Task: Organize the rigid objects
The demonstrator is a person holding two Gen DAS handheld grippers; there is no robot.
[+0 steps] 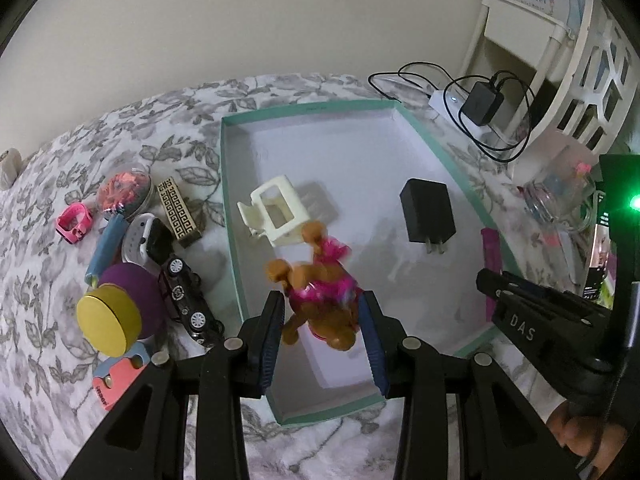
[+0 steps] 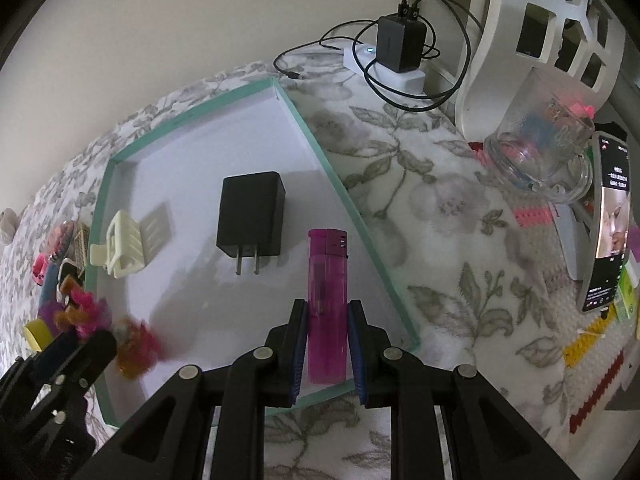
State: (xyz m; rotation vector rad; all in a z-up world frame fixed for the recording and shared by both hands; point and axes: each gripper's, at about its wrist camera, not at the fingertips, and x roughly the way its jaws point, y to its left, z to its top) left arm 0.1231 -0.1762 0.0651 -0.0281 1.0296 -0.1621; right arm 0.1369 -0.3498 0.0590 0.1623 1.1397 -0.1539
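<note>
The left gripper (image 1: pixel 324 320) clamps a brown toy dog in a pink dress (image 1: pixel 320 296) over the green-rimmed box (image 1: pixel 232 216), a cream hair clip (image 1: pixel 276 212) just ahead. The right gripper (image 2: pixel 328 344) grips a pink lighter (image 2: pixel 326 300) above the box's right side, a black charger (image 2: pixel 250 214) ahead to its left.

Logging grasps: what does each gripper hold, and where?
Left gripper: toy dog, by its body. Right gripper: pink lighter, by its lower body.

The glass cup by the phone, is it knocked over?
Yes. The glass cup lies tipped on its side on the flowery blanket, beside the phone, with small colourful bits inside. Nothing looks spilled.
</note>
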